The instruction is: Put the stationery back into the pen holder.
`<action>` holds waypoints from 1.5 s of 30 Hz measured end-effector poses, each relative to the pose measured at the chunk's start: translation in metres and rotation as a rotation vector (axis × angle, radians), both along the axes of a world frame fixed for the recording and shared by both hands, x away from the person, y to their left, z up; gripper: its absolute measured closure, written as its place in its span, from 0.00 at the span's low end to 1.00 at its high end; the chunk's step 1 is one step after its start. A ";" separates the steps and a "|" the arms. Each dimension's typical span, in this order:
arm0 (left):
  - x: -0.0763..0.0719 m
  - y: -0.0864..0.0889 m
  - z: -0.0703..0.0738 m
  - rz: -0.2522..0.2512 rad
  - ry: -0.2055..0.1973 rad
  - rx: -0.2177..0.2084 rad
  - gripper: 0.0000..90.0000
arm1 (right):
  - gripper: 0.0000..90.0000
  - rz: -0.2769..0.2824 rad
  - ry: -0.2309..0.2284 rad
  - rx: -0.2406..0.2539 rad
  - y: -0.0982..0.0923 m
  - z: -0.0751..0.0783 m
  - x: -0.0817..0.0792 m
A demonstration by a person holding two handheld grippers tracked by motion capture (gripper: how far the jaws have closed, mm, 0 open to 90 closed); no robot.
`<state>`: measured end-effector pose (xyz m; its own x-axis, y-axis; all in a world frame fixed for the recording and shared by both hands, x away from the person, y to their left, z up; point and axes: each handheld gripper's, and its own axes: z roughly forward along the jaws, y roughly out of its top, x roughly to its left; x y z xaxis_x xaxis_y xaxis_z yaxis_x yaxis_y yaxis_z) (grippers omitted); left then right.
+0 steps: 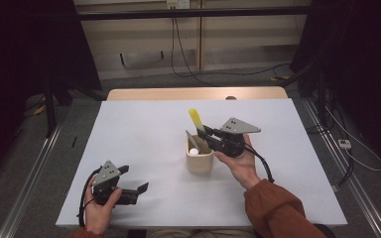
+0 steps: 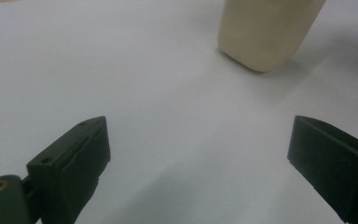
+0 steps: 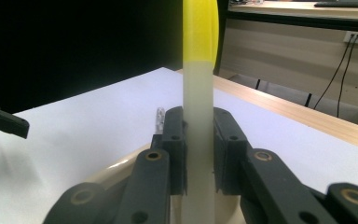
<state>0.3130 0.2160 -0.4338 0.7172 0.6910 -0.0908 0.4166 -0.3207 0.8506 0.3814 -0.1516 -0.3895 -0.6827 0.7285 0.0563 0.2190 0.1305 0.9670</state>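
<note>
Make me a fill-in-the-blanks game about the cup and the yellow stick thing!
1. The right gripper has its jaws shut on a white utensil whose tip is coloured ____.
2. The beige cup stands on a table whose top is coloured ____.
3. The left gripper has its jaws ____, with nothing between them.
4. In the high view, a small round ____ thing lies inside the cup.

Missing words: yellow; white; open; white

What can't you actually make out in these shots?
- Lower end of the yellow-tipped white flat stick: right gripper view, hidden by the right gripper.
- Small white round thing in the beige square cup: high view, too small.
- Cup's top: left gripper view, cut off.
</note>
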 end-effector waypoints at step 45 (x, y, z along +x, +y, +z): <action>0.002 0.000 0.000 0.003 0.000 -0.014 0.06 | 0.08 -0.015 0.075 -0.054 -0.020 0.002 -0.012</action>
